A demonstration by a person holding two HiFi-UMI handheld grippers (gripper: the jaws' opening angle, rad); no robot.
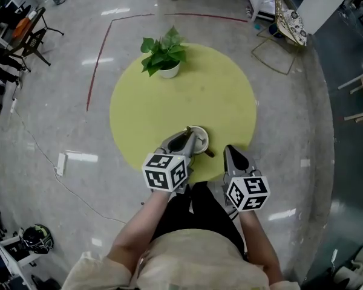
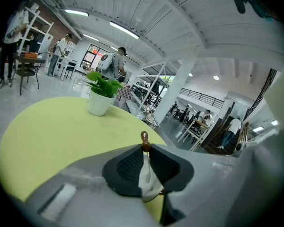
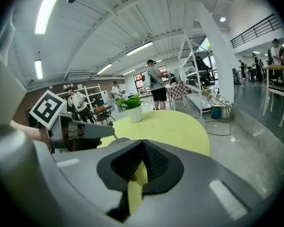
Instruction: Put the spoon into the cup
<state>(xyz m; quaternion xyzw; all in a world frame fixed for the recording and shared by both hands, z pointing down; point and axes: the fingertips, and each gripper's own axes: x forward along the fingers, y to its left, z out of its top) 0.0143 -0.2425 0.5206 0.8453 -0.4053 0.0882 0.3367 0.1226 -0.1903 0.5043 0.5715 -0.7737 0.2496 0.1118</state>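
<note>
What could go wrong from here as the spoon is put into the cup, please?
1. The left tool grips the spoon only by its thin handle, so the spoon might pivot or slip between the pads on the way in.
2. The cup stands toward the near edge of the table, and the head view shows the tool crowding it. A bump there could tip the cup or push it off.

plant (image 1: 164, 56): on the table (image 1: 230, 101), far side.
cup (image 1: 200, 139): on the table, near edge.
left gripper (image 1: 189, 136): above the cup, spoon (image 2: 145, 146) between its jaws.
right gripper (image 1: 235, 153): just right of the cup.
</note>
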